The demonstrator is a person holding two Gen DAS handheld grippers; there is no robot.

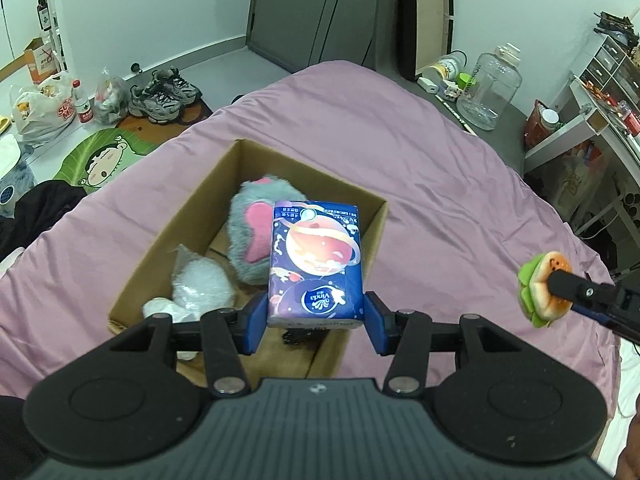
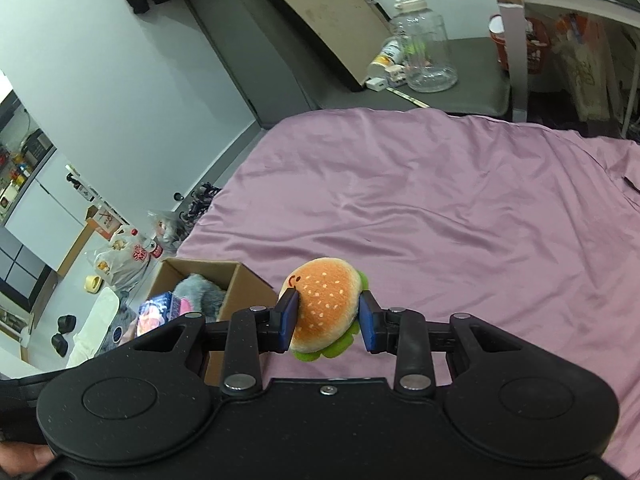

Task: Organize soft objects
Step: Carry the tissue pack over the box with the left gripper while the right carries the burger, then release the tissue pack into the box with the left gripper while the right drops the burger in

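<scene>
Left wrist view: the left gripper [image 1: 316,322] is clamped partway on a tissue pack [image 1: 316,260], held above the open box [image 1: 376,216] on the near left of the bed [image 1: 440,160]. The pack looks light and squashy, best held by its flat sides.

Right wrist view: the right gripper [image 2: 328,322] pinches a plush burger [image 2: 326,308] across its bun, right of the box; it looks soft and light.

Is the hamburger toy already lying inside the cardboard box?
No, the hamburger toy is held between the right gripper pads above the pink bedsheet.
</scene>
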